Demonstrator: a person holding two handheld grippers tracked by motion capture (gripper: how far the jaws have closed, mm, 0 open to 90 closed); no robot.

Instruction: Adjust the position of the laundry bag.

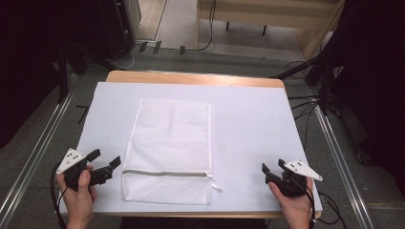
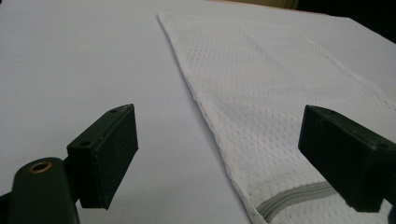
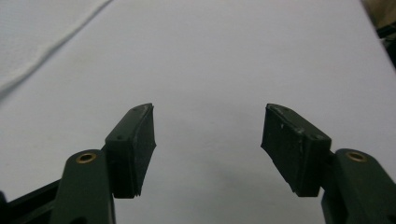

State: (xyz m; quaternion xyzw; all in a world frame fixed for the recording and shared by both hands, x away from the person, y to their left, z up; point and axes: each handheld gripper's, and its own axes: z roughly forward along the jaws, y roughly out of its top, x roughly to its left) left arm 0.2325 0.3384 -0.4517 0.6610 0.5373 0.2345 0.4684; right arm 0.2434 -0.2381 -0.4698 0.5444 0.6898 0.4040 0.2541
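One white mesh laundry bag (image 1: pixel 169 148) lies flat in the middle of the white table cover (image 1: pixel 248 124), long side running away from the person, grey zipper (image 1: pixel 165 173) across its near end, zipper looks closed with the pull tab (image 1: pixel 215 185) at the bag's right corner. Left gripper (image 1: pixel 105 164) sits just beside the bag's near left edge, jaws spread, nothing between them; in the left gripper view the bag edge and zipper end (image 2: pixel 289 198) run up between the two pads (image 2: pixel 109 149), not touched. Right gripper (image 1: pixel 271 171) is well apart from the bag at the near right of the table, jaws also spread and empty, bare cover ahead of it in the right gripper view, bag edge (image 3: pixel 51 44) only in the upper left corner. Step looks like the very start, an approach before any contact. Next move probably calls for the left gripper to pin or pinch the bag corner by the zipper while the right comes across to the pull tab. Count: one bag, one zipper, two grippers, two hands, one table
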